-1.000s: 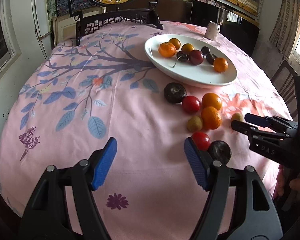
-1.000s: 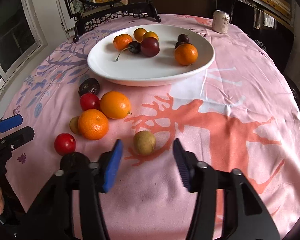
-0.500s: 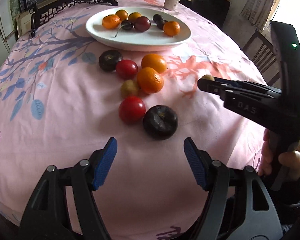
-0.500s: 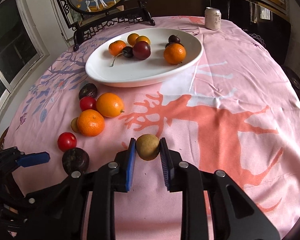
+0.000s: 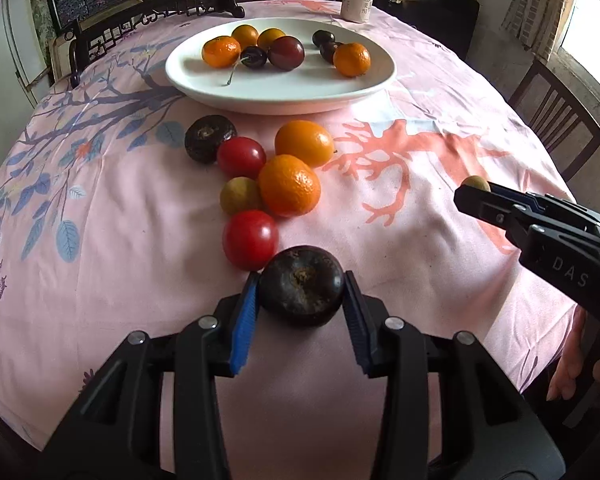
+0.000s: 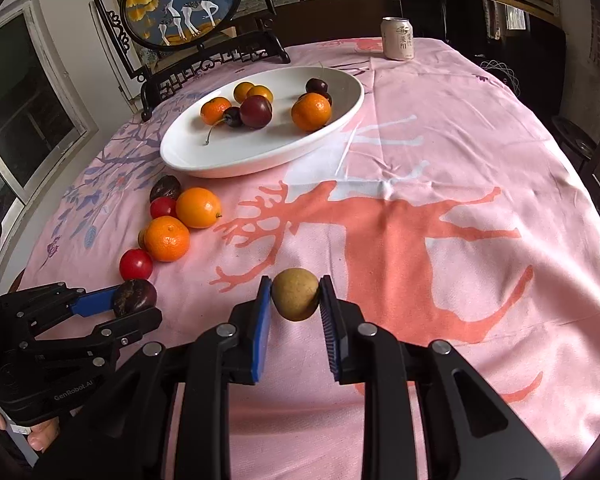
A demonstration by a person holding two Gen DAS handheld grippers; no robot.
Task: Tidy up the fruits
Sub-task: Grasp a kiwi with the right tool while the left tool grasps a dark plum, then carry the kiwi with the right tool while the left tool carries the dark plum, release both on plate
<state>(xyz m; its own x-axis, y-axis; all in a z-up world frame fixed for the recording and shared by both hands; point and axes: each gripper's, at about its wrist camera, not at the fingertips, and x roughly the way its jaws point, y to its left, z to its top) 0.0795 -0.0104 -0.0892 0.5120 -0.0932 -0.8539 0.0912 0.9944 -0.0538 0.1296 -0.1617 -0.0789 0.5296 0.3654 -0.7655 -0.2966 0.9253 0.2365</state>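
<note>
— So, what do my grippers have?
— My left gripper (image 5: 300, 294) is closing on the dark fruit (image 5: 301, 291), pads touching it. My right gripper (image 6: 294, 298) is clamped on the tan fruit (image 6: 295, 293).
— Farther out?
— Loose fruit on the surface (image 6: 440, 152), then the white plate (image 5: 284, 88) with more.

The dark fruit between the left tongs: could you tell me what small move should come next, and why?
Probably finish closing, then lift. The left tongs are closing around the dark fruit, which sits on the cloth against a red fruit. The right tongs already grip a tan fruit, and the plate has room.
</note>
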